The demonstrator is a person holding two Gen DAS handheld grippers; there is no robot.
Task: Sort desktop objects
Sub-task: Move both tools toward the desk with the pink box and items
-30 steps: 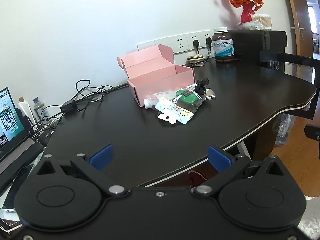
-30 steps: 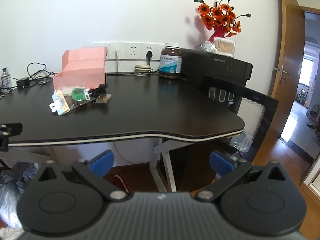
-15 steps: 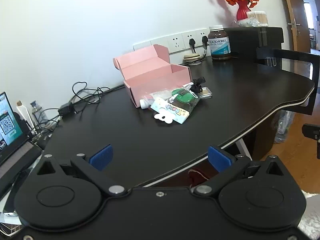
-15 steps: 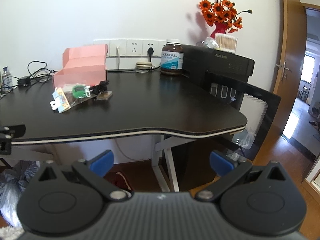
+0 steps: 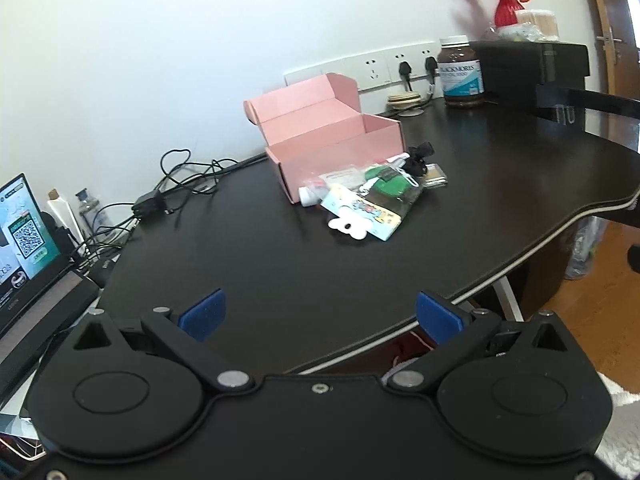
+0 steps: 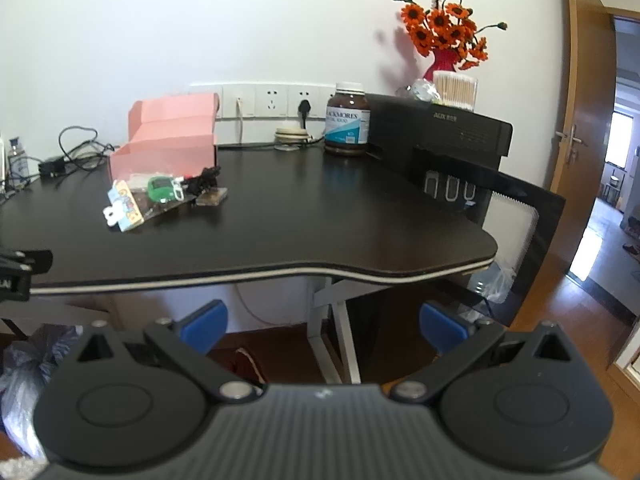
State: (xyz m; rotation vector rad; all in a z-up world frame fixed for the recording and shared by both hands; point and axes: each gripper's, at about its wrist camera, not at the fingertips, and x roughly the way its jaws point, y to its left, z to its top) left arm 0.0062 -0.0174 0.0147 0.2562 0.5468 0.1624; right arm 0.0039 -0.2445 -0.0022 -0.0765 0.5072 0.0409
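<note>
The left black two-finger gripper with blue pads and the right black two-finger gripper with blue pads both have their jaws spread wide and grip nothing, the left one's outer edge showing in the right view.

I see a pink box on the black counter, a green pouch beside it, orange flowers in a red vase.
</note>
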